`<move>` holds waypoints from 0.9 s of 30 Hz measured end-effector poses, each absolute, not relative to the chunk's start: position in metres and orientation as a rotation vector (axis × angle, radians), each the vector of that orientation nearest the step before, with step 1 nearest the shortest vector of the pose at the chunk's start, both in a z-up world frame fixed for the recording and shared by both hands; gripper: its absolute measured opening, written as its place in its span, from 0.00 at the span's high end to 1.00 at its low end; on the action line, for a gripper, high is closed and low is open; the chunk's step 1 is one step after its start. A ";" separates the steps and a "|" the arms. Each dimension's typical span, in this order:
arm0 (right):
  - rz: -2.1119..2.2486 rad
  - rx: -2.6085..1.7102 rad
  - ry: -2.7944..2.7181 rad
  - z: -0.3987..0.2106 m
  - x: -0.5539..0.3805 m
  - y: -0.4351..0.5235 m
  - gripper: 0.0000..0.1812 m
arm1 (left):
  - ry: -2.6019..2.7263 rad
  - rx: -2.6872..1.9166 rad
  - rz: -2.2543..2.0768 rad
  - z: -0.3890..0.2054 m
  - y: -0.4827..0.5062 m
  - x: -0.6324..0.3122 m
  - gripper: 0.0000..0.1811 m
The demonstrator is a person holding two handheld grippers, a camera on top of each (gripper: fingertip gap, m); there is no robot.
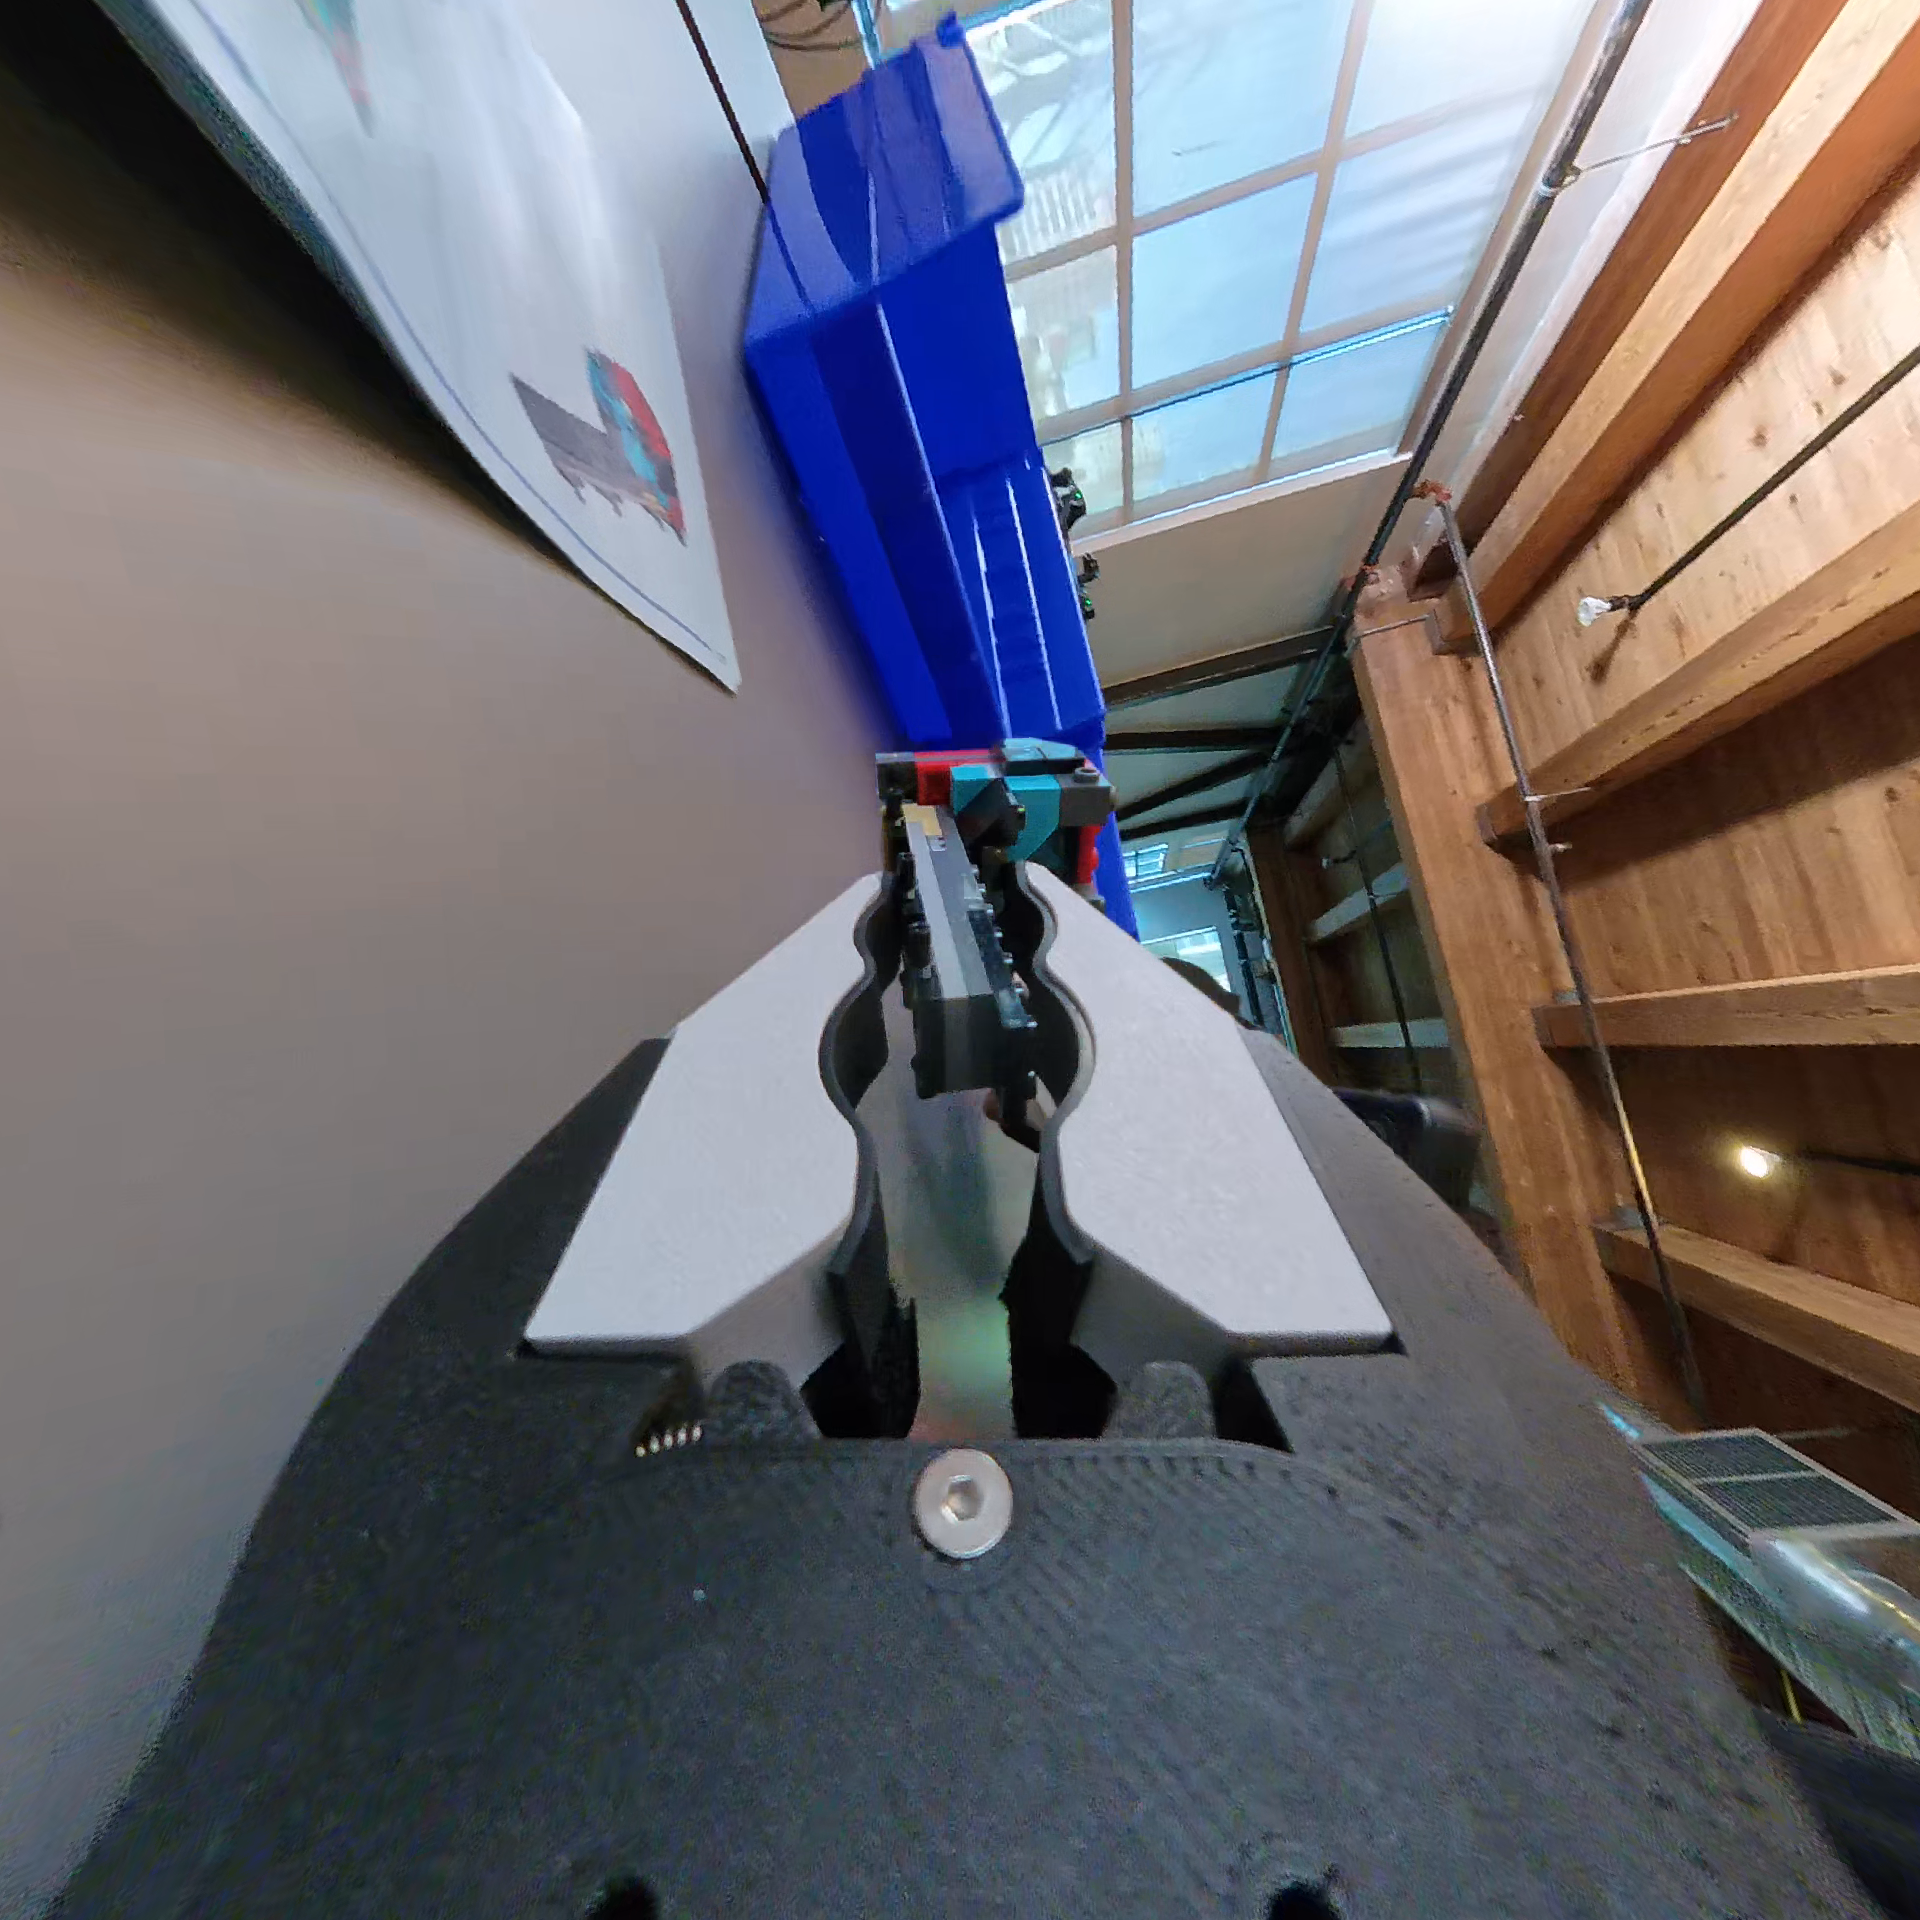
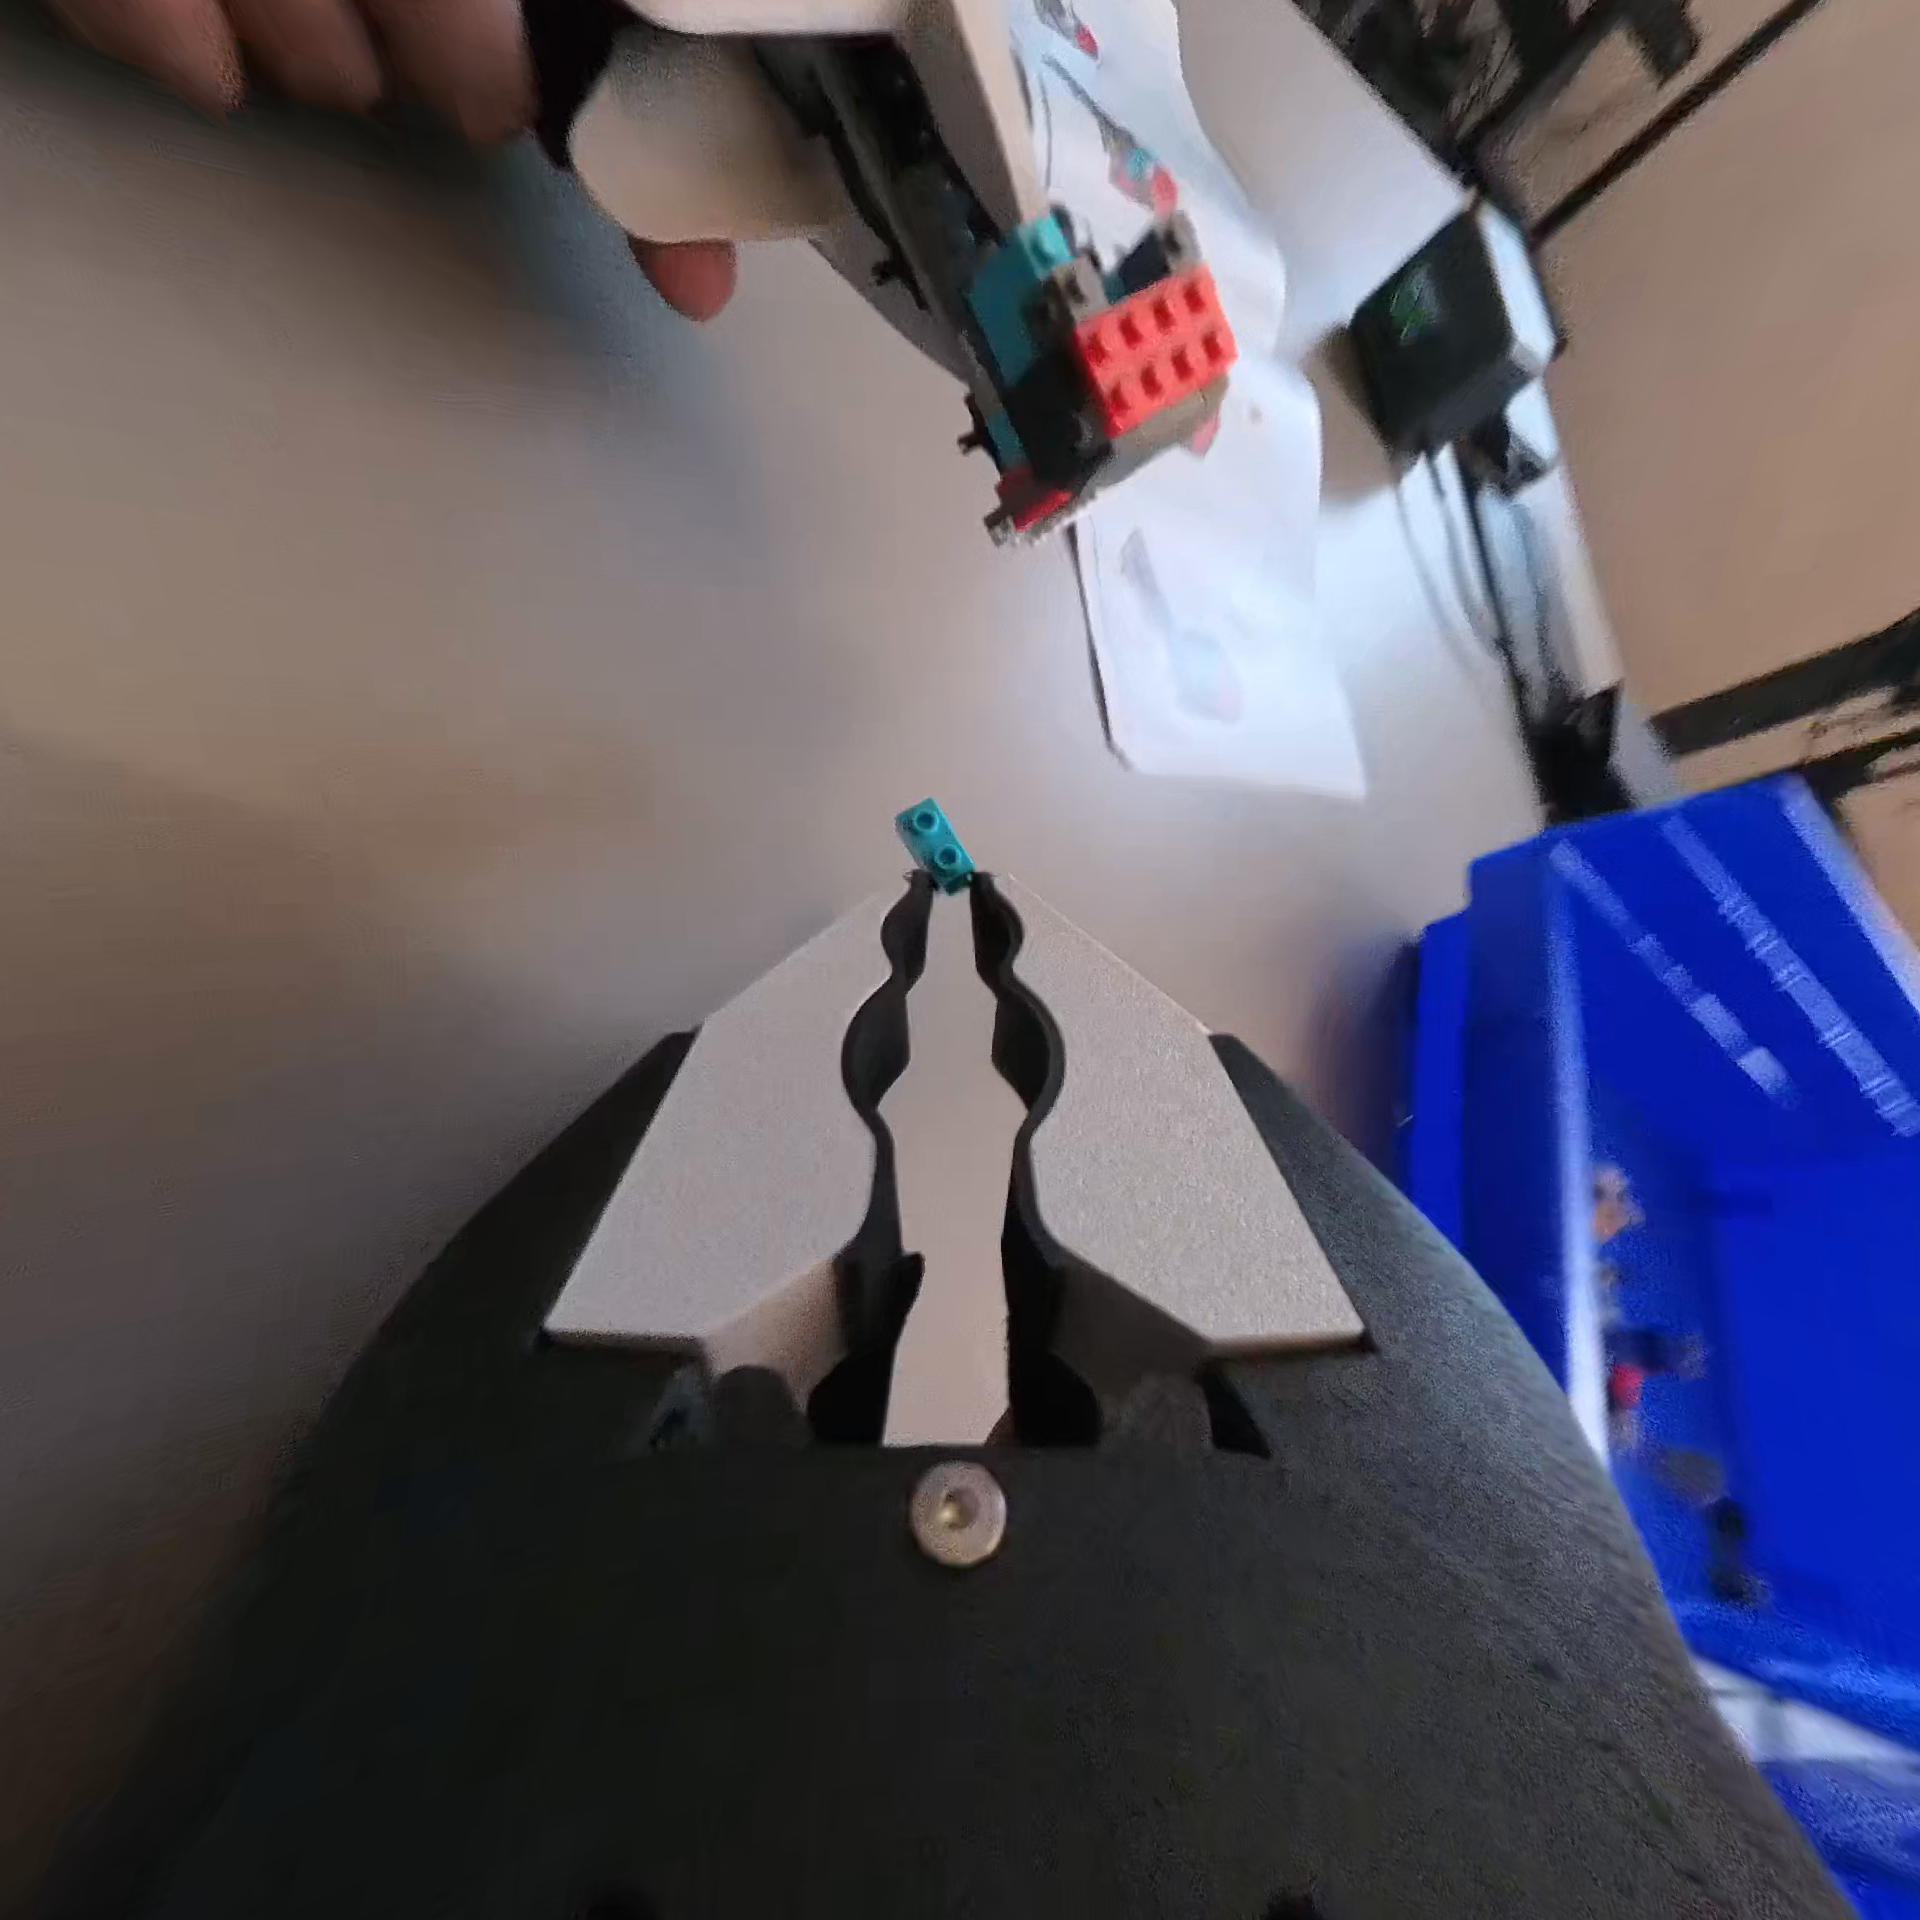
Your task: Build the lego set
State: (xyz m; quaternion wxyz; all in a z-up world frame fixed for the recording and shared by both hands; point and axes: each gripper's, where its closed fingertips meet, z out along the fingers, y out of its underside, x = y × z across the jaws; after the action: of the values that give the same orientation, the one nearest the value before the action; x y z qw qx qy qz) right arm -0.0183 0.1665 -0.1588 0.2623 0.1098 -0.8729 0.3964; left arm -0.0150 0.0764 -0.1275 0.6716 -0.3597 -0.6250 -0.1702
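Left gripper (image 1: pixel 961 883): you are clamping the lego model (image 1: pixel 971 914) between its jaws, gripping the long grey-and-black base so the teal, red and grey end is sticking out past the fingertips.

Lego model from the right wrist view: it (image 2: pixel 1101 374) is hanging in the air above the table (image 2: pixel 416 727), its red studded face turned toward the camera; the left gripper (image 2: pixel 935 166) holding it is coming in from the top edge, with your hand (image 2: pixel 312 62) showing behind it.

Right gripper (image 2: pixel 943 883): you are pinching a small teal brick (image 2: pixel 935 847) at the very tips, jaws narrow, its two studs facing the camera.

Gap: the teal brick is sitting well below the model, not touching it.

Blue bin (image 2: pixel 1683 1195): it is standing to the right; small pieces seem to be lying inside, though blur is hiding what they are.

Instruction sheet (image 2: pixel 1226 623): it is lying on the table beyond the model.
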 end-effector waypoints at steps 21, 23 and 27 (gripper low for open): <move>0.464 1.054 -1.897 -0.180 -0.011 0.166 0.93 | -1.368 -0.774 -0.348 -0.117 0.045 -0.011 0.89; 0.489 1.002 -1.966 -0.179 -0.010 0.171 0.91 | -1.368 -0.776 -0.351 -0.117 0.046 -0.011 0.89; 0.717 0.699 -2.273 -0.177 -0.006 0.175 0.89 | -1.362 -0.780 -0.368 -0.118 0.049 -0.011 0.89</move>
State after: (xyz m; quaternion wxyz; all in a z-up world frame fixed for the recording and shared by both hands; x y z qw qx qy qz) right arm -0.0063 0.1747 -0.1772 0.3231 0.2665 -0.8660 0.2732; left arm -0.0112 0.0494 -0.1181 0.6924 -0.3489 -0.6097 -0.1649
